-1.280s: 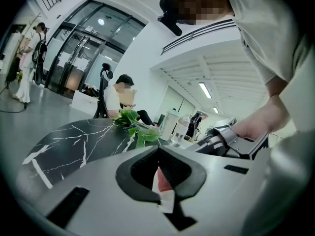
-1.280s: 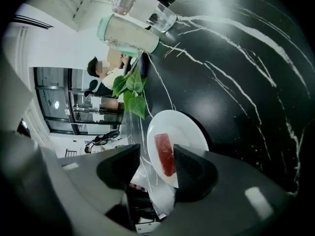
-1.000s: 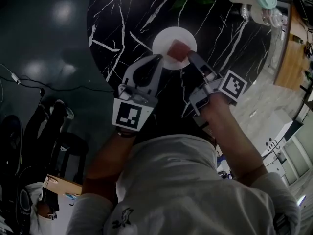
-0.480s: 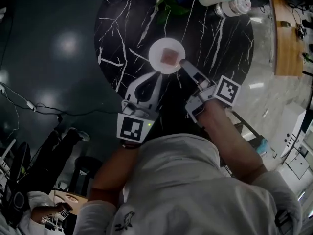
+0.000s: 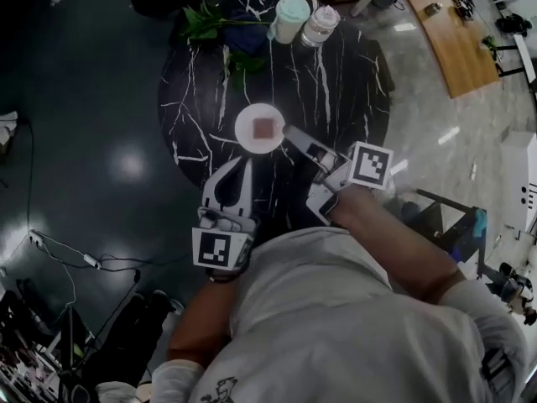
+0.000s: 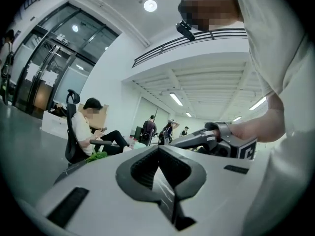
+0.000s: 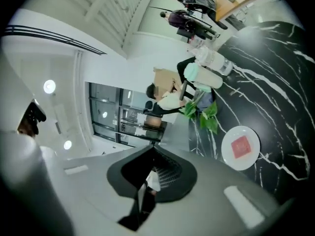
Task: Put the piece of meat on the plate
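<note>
Moved since a second ago: both grippers drawn up and back from the plate [image 5: 246, 138]. The right gripper [image 5: 289, 129] was spread then and is now closed, empty. Left gripper [image 5: 244, 162]: jaws together, empty. Piece of meat [image 5: 266, 128]: flat at plate centre (black marbled table [image 5: 340, 82]), clear of both grippers.

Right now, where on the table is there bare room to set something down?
Bare marble right of the plate, out to the table rim, and a narrower strip left of the plate, below the leaves. Crowded: the far edge, with leaves, cup and bottle. The near side is overhung by the left gripper and right gripper.
</note>
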The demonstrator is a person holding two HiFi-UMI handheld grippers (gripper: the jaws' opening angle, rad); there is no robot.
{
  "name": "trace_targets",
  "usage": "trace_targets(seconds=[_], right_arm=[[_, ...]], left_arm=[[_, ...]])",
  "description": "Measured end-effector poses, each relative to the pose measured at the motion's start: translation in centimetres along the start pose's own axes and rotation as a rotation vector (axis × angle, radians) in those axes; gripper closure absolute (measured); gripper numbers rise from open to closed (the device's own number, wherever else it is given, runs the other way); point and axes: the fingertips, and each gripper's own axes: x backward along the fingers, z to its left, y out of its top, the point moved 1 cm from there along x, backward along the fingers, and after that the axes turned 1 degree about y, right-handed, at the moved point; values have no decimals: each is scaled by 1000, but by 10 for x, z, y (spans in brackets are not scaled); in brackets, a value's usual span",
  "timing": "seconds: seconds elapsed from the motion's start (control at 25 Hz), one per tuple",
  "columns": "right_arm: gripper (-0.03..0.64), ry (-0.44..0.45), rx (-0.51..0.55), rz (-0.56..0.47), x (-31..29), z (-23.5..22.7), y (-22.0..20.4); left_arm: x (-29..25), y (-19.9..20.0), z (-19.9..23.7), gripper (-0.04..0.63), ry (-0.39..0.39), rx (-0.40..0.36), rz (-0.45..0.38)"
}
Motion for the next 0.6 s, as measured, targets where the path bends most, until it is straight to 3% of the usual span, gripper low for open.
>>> trace_targets(seconds=[0.24, 0.36, 0.52, 0.6], right_arm=[[615, 120, 162, -4, 34, 84, -5], [615, 165, 294, -11, 52, 114, -4], [615, 213, 528, 22, 73, 141, -13], [615, 234, 564, 33, 88, 147, -18]], left_arm=[[21, 61, -48, 589, -79, -4, -51], [22, 89, -65, 589, -107, -39, -104], [27, 120, -90, 589, -107, -112, -154], [33, 123, -107, 589, -86, -119, -152]])
